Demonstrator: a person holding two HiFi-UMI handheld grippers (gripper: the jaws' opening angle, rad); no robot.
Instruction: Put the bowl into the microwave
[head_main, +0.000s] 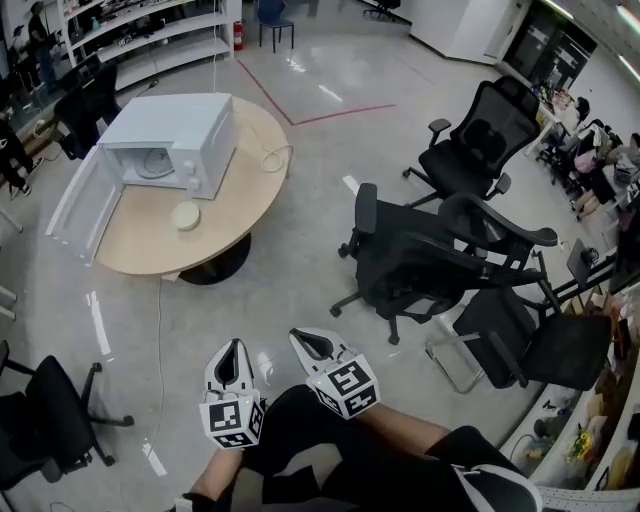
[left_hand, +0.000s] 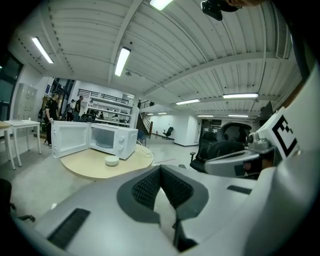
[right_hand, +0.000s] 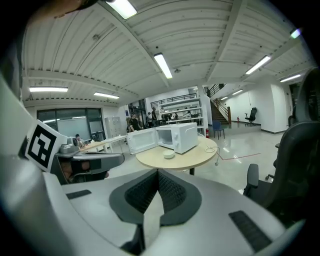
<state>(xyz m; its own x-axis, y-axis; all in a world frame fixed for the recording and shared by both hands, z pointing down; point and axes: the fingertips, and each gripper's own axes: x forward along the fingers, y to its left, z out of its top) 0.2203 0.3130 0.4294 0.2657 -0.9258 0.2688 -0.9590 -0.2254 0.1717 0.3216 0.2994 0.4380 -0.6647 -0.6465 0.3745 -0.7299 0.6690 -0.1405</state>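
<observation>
A white microwave (head_main: 172, 138) stands on a round wooden table (head_main: 140, 240), far ahead at the upper left, its door (head_main: 82, 205) swung wide open to the left. A small pale bowl (head_main: 186, 216) sits on the table just in front of it. Both gripper views show the microwave (left_hand: 110, 140) (right_hand: 176, 137) and the bowl (left_hand: 112, 160) (right_hand: 169, 155) small in the distance. My left gripper (head_main: 236, 347) and right gripper (head_main: 306, 340) are held close to my body, low over the floor, far from the table. Both are shut with nothing between their pads (left_hand: 150, 186) (right_hand: 168, 189).
Several black office chairs (head_main: 432, 255) crowd the right side, and another (head_main: 45, 420) stands at the lower left. A white cable (head_main: 272, 156) lies on the table's right edge, and a thin cord (head_main: 158, 340) runs across the grey floor. Shelves (head_main: 150, 35) line the back.
</observation>
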